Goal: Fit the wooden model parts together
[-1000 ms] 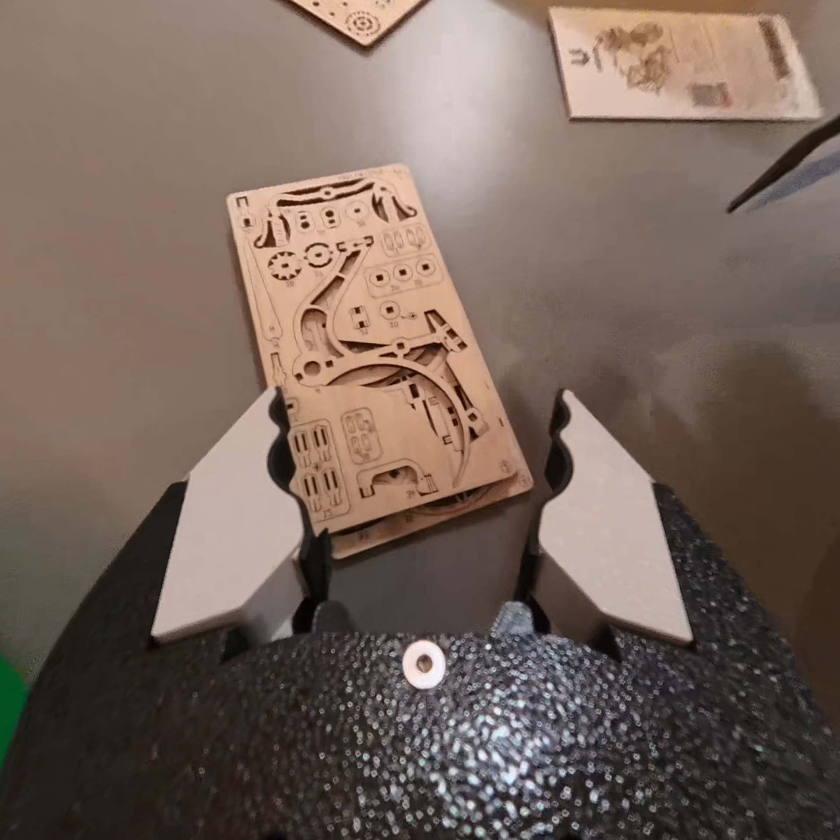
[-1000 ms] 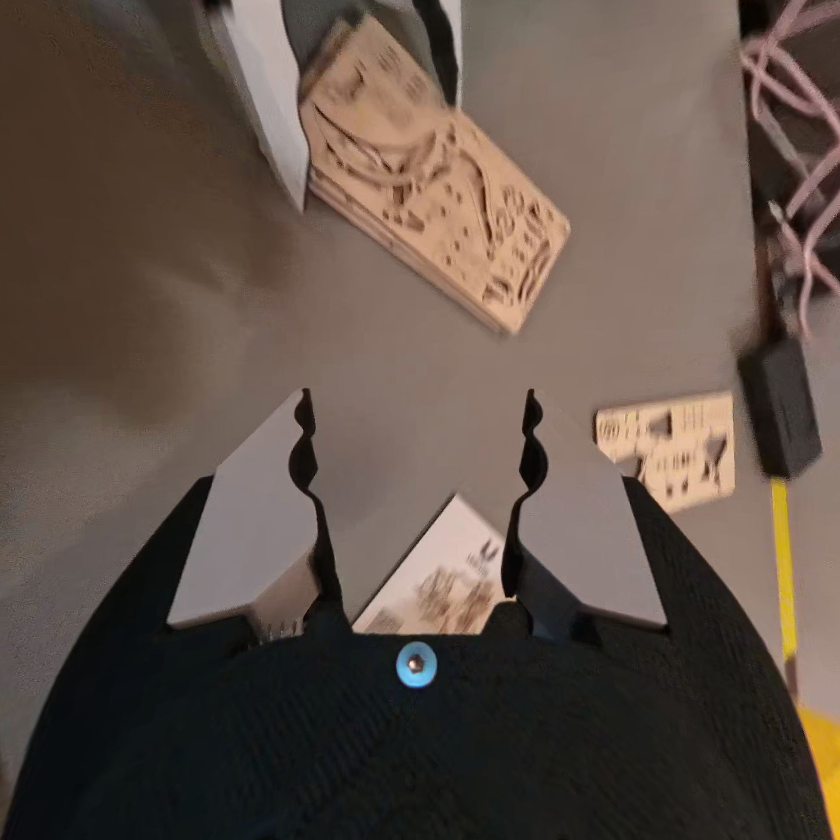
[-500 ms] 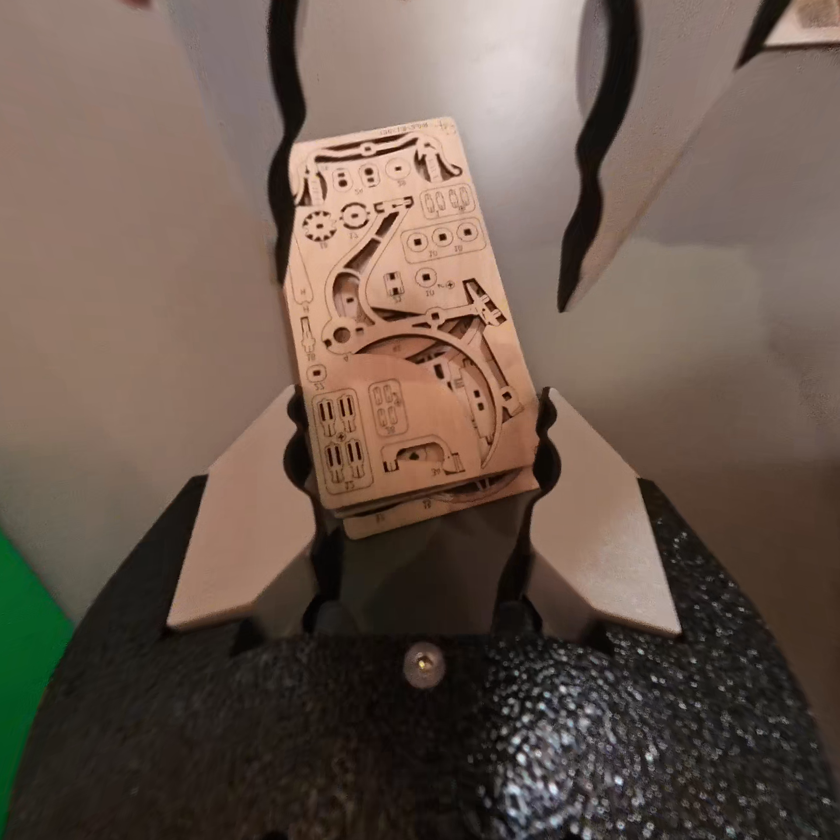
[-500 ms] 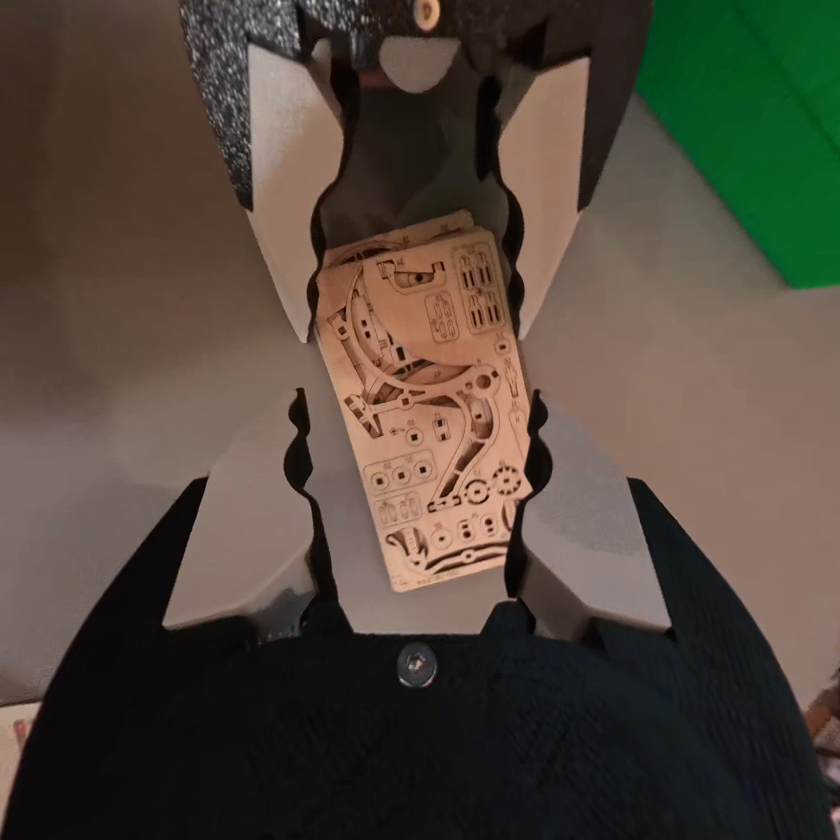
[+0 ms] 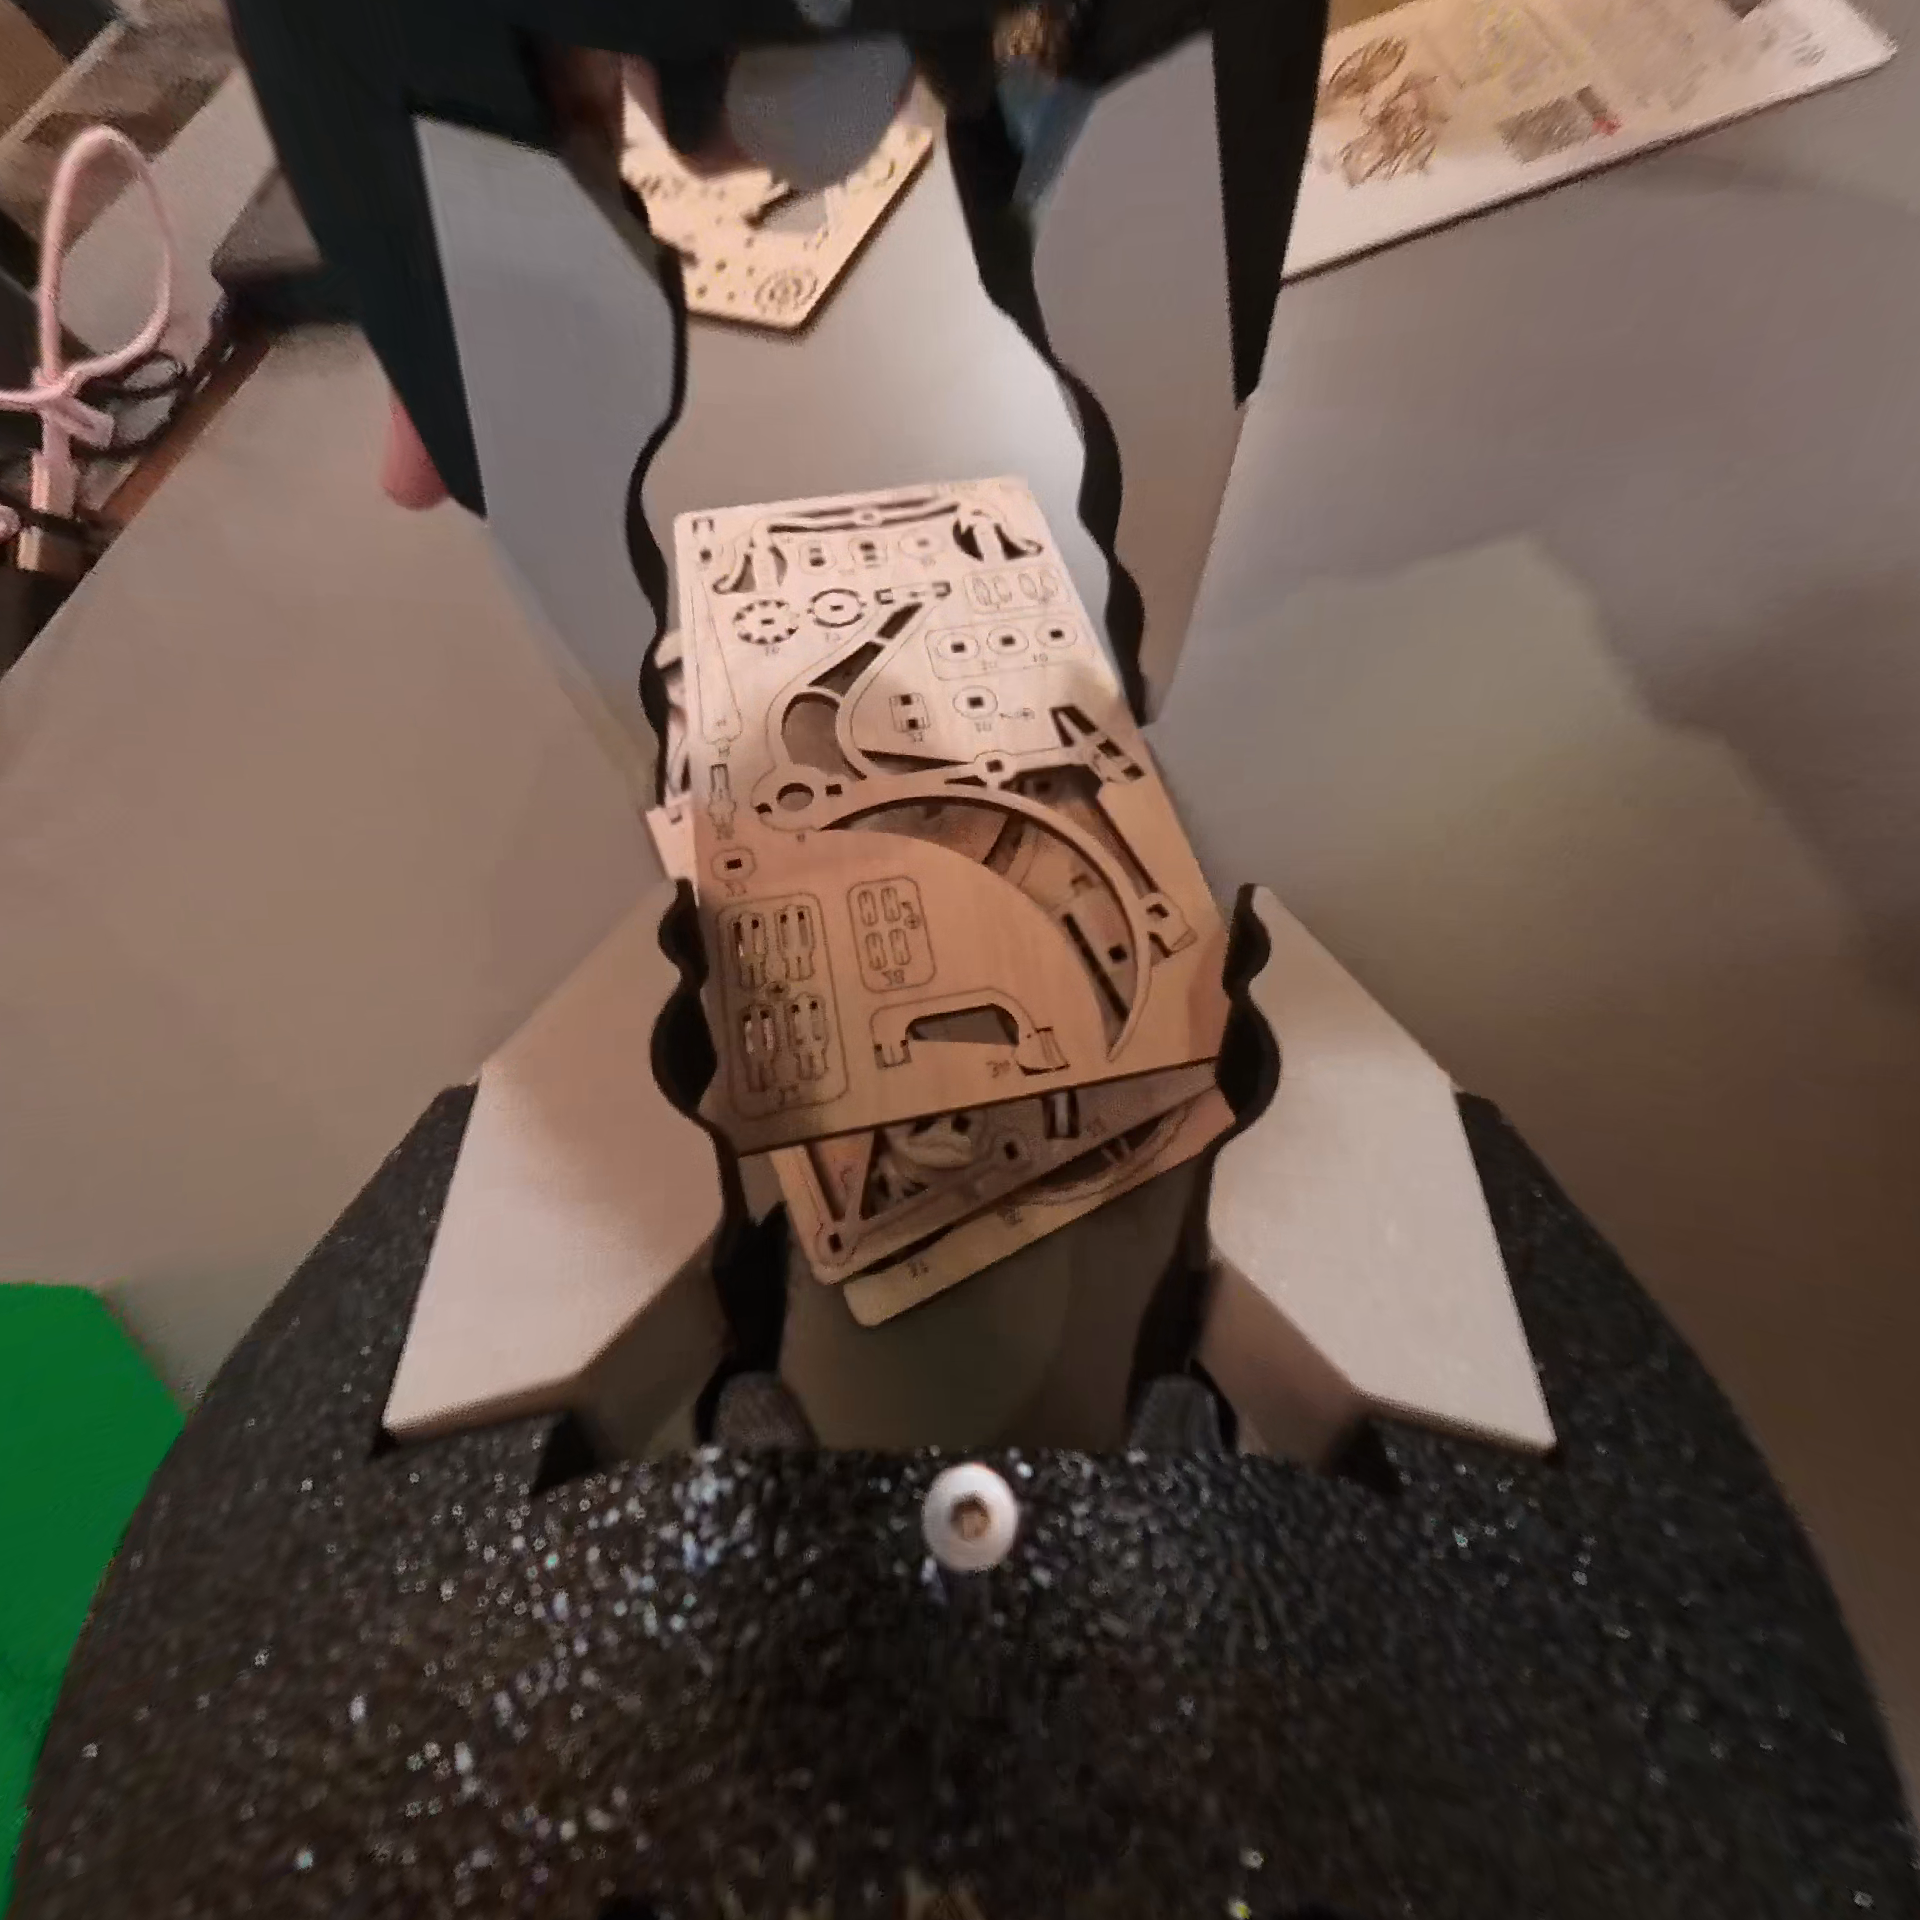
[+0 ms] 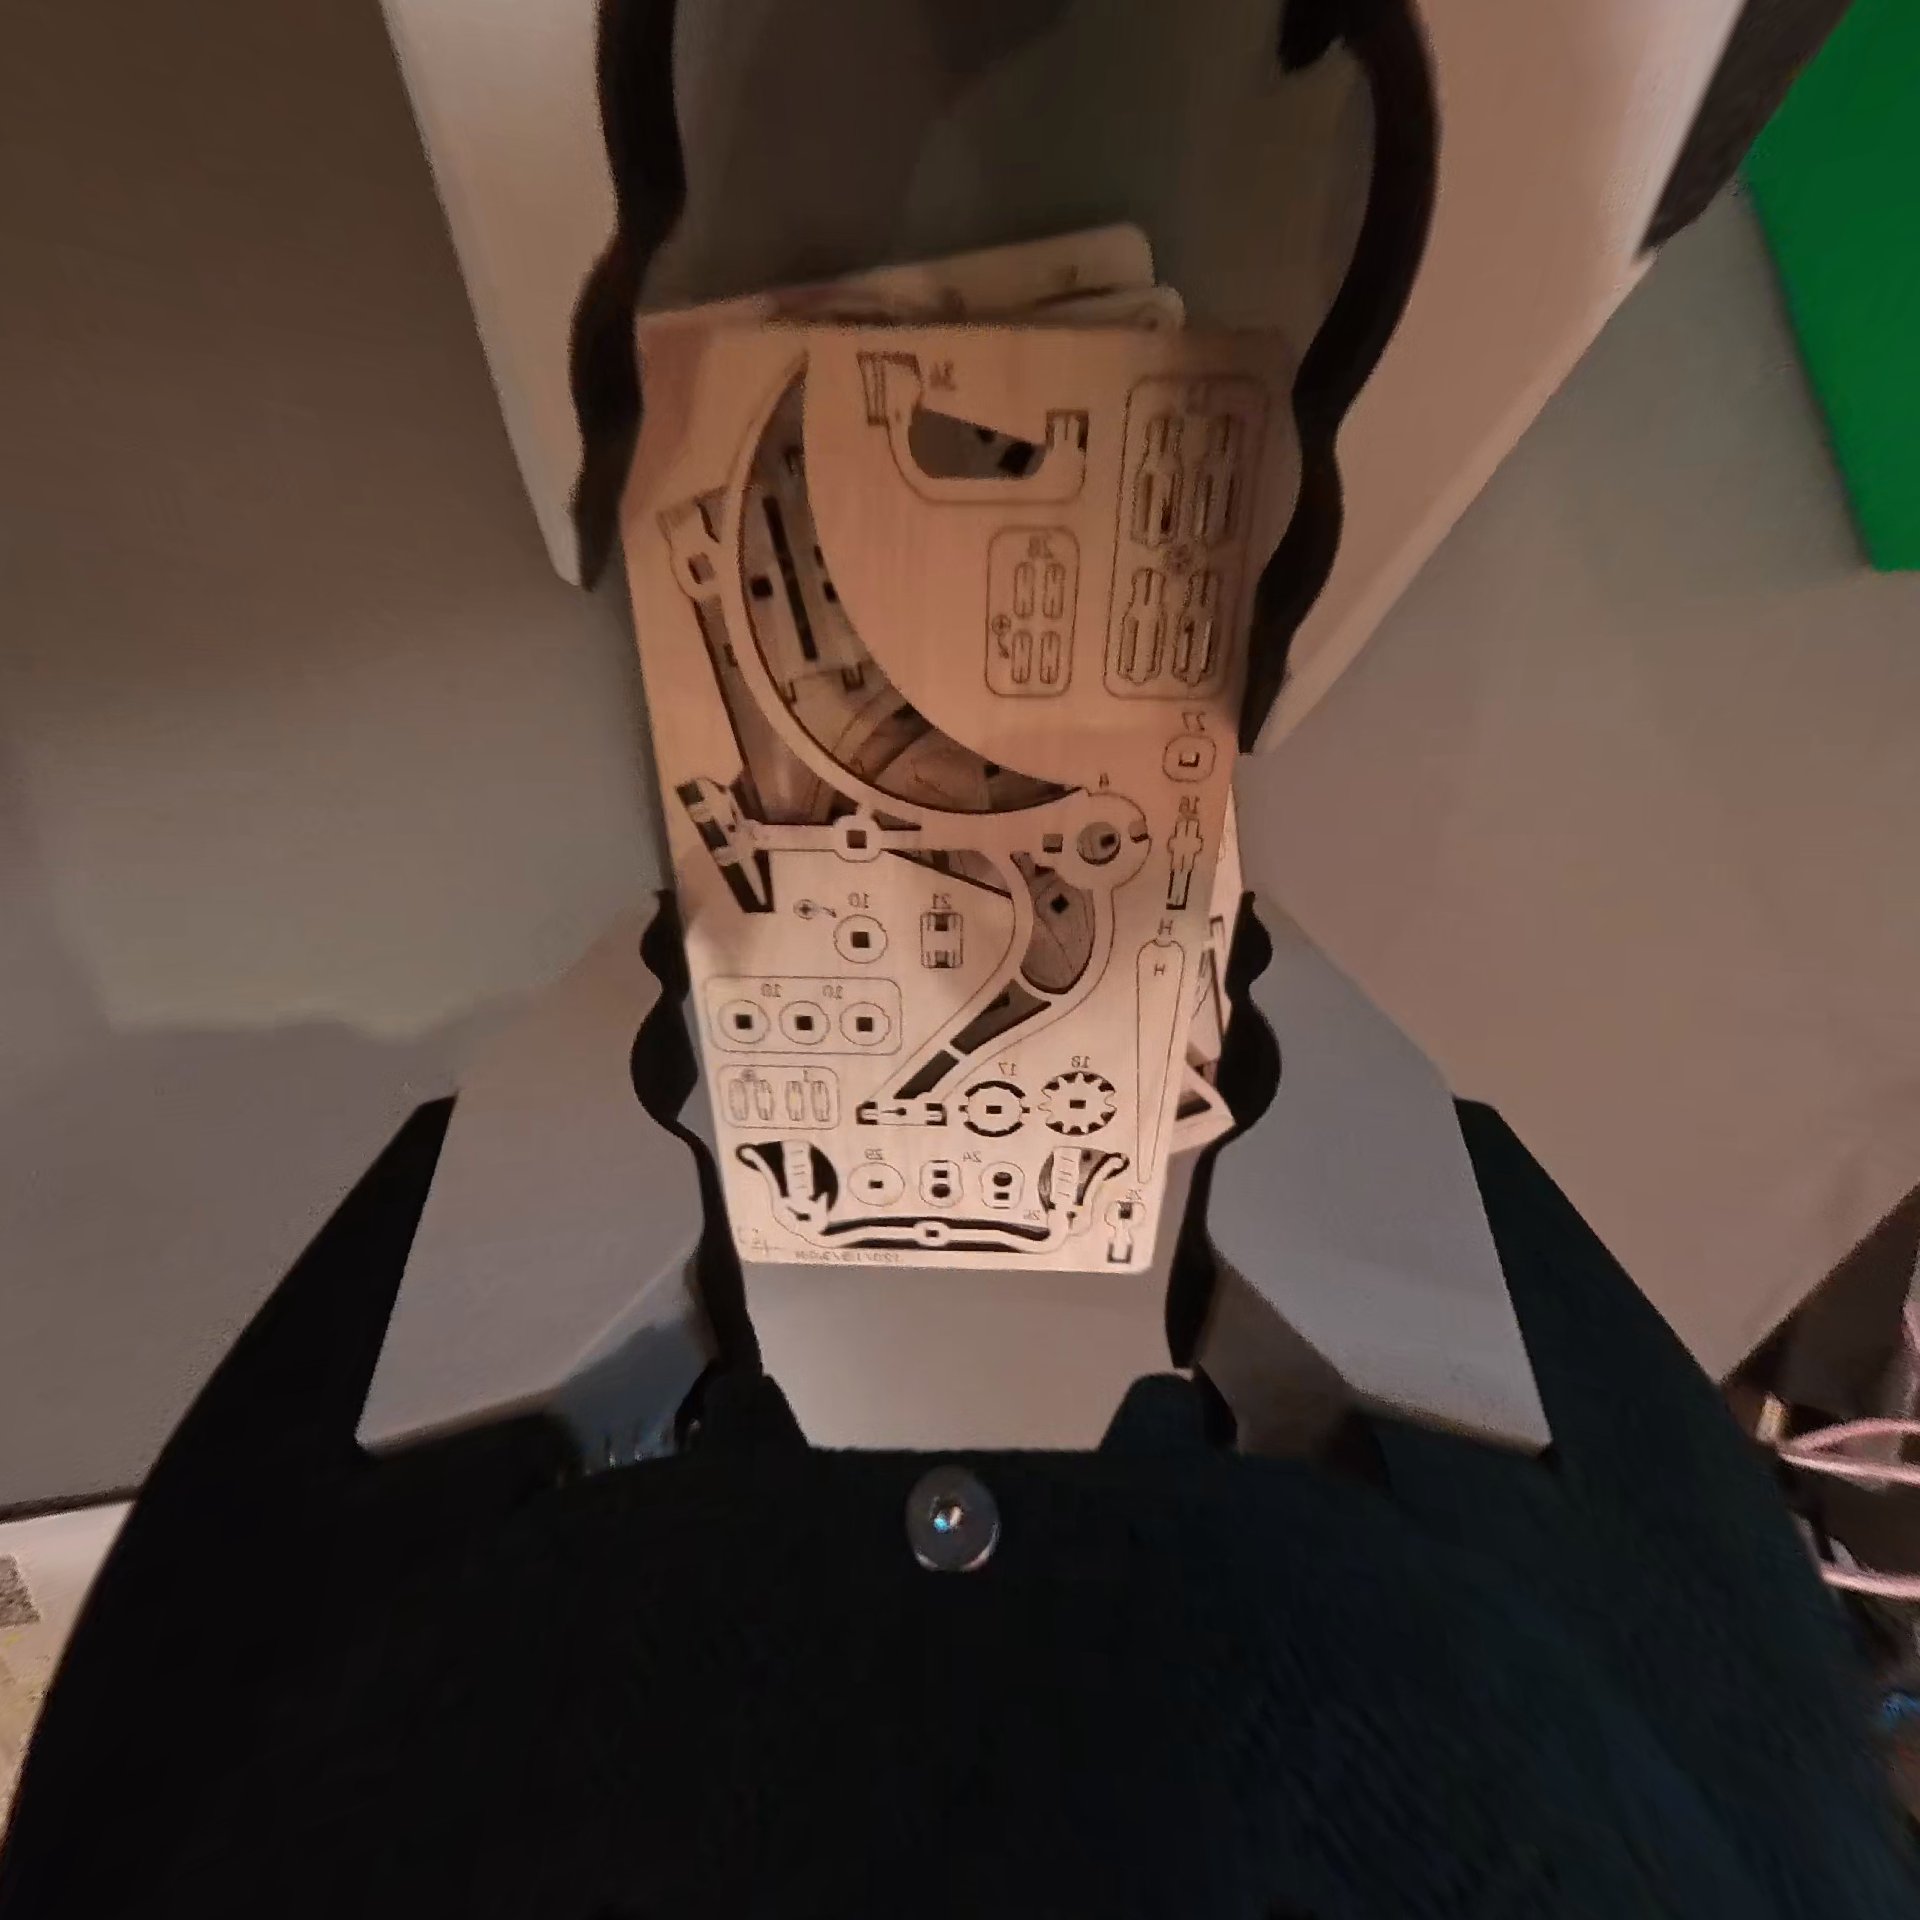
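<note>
Several laser-cut wooden sheets (image 5: 935, 883) lie in a loose, fanned stack on the grey surface (image 5: 312, 831), and in the left wrist view the left tongs (image 5: 956, 997) straddle the near end of that stack, their pads touching or just beside its long edges, so whether they actually grip cannot be told. Opposite them, the right tongs (image 5: 883, 582) bracket the far end the same way. Beyond lie another cut wooden sheet (image 5: 790, 260) and a printed instruction leaflet (image 5: 1558, 125), with pink cord (image 5: 94, 312) off to the left. In the right wrist view the right tongs (image 6: 945, 997) flank the near end of the wooden sheets (image 6: 935, 727), pads close against both sides, firm grip unclear; the left tongs (image 6: 935, 499) enclose the far end.
</note>
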Motion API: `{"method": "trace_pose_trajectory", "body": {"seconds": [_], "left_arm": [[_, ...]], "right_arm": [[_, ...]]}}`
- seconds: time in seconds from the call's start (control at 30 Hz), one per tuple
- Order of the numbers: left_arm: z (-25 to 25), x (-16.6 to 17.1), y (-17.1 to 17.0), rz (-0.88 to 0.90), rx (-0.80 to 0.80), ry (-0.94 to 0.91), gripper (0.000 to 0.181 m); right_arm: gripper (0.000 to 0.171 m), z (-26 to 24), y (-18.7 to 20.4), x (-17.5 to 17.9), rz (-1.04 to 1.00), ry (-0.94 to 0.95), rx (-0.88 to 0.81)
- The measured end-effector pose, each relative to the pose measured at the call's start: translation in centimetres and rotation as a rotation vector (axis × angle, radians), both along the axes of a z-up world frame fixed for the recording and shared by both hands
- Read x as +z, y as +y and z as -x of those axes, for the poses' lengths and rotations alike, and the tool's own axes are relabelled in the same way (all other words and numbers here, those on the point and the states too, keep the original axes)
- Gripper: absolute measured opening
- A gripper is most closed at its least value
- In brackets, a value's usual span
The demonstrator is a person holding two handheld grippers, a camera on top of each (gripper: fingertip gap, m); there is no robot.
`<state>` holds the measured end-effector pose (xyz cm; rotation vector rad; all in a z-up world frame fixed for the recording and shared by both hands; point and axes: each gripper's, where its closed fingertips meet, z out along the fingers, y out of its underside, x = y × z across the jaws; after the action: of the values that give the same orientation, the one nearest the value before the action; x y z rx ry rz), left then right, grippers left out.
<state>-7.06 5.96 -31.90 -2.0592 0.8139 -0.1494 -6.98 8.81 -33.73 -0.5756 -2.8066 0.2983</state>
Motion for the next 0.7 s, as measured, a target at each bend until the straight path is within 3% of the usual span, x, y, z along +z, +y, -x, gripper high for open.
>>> {"method": "trace_pose_trajectory", "body": {"seconds": [0.03,0.27,0.4,0.53,0.7], "left_arm": [[-0.2,0.3,0.0,-0.006,-0.007,-0.027,0.099],[-0.3,0.7,0.4,-0.031,0.004,-0.079,0.098],[1.1,3.1,1.8,-0.145,0.120,-0.174,0.124],[2.8,4.6,2.3,-0.226,0.189,-0.215,0.125],[2.9,3.7,2.6,-0.227,0.193,-0.152,0.123]], "right_arm": [[0.105,-0.1,0.1,-0.2,-0.010,-0.003,-0.005],[0.099,-0.7,0.3,-0.1,0.000,-0.016,-0.029],[0.099,-0.3,2.4,1.6,0.049,-0.002,-0.162],[0.099,1.3,8.3,4.2,0.108,0.044,-0.522],[0.099,2.8,16.0,4.2,0.251,-0.008,-1.053]]}}
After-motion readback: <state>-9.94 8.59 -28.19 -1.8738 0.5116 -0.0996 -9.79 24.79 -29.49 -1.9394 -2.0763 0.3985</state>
